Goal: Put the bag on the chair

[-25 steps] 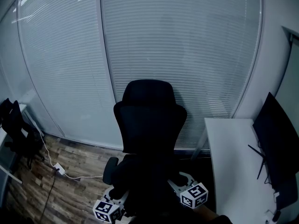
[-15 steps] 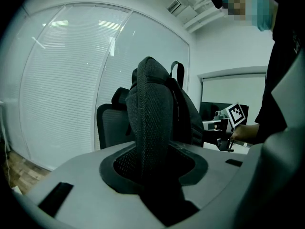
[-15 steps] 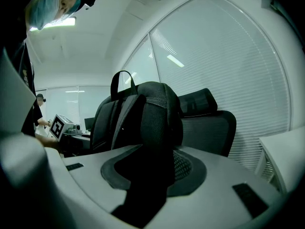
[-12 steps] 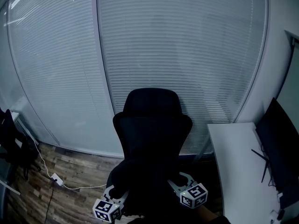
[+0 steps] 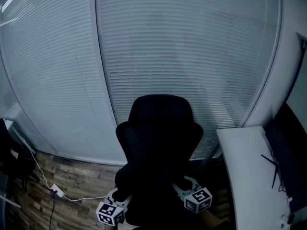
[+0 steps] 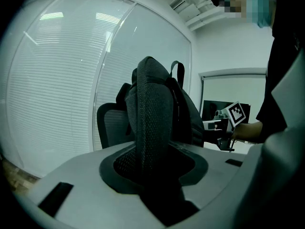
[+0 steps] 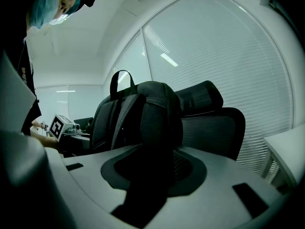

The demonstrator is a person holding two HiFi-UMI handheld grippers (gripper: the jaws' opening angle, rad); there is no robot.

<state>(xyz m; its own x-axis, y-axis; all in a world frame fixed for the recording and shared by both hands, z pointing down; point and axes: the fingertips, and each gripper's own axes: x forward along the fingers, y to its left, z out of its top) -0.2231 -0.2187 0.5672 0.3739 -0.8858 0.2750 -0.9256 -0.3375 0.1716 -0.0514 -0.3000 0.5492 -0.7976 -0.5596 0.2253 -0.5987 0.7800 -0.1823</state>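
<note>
Fingers of the left gripper and the right gripper clamp the bag from either side, holding it aloft. Over the last second the chair has drawn nearer and centred ahead. The bag is probably just short of it, though the dark head view merges them.

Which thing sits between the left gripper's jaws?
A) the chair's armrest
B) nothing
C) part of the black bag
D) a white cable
C: in the left gripper view a mesh-padded part of the bag runs down between the jaws of the left gripper, which press on it.
</note>
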